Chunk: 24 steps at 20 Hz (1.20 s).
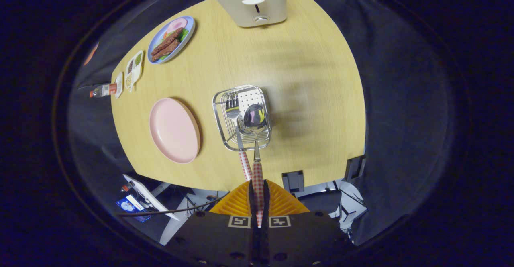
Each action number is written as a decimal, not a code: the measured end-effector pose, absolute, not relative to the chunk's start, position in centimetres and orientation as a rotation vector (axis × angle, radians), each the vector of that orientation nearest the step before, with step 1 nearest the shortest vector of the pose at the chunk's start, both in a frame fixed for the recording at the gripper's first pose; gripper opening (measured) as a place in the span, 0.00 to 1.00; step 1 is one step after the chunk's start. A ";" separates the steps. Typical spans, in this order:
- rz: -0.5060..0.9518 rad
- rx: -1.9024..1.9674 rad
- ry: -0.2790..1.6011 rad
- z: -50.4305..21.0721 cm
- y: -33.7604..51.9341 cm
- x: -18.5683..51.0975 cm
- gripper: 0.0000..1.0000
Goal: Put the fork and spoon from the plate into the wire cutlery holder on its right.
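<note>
I look straight down on a wooden table. My gripper [258,196] is shut on the red-checked handle of the spoon [254,119], whose bowl hangs over the wire cutlery holder [241,116], just ahead of my fingers. The fork [234,108] stands in the holder with its tines down inside and its checked handle leaning out toward my fingers, beside the spoon's handle. The pink plate [174,129] lies to the left of the holder with nothing on it.
A white toaster [250,0] stands at the table's far edge. A blue plate of food [171,39], a small white tray [134,68] and a bottle [103,90] sit along the far left edge. The table's near edge lies just ahead of my fingers.
</note>
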<state>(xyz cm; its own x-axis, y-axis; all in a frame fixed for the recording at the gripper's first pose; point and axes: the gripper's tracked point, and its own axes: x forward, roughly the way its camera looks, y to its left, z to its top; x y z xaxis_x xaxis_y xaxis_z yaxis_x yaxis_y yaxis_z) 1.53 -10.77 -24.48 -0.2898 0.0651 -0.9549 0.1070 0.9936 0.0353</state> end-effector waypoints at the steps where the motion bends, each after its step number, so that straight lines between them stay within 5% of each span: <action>1: -0.048 0.134 1.870 -24.6 -10.5 1.8 0.01; 12: -0.108 0.173 1.785 -24.9 -10.6 5.4 0.14; 20: 0.085 0.060 1.331 -18.9 -8.7 10.1 0.78; 24: 0.146 0.013 1.044 -13.2 -6.4 10.2 0.86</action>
<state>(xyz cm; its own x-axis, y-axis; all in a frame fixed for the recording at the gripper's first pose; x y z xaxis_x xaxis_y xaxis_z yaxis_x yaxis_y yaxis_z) 10.20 -6.45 -13.23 0.4944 0.1261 -0.8600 -0.1142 0.9903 0.0796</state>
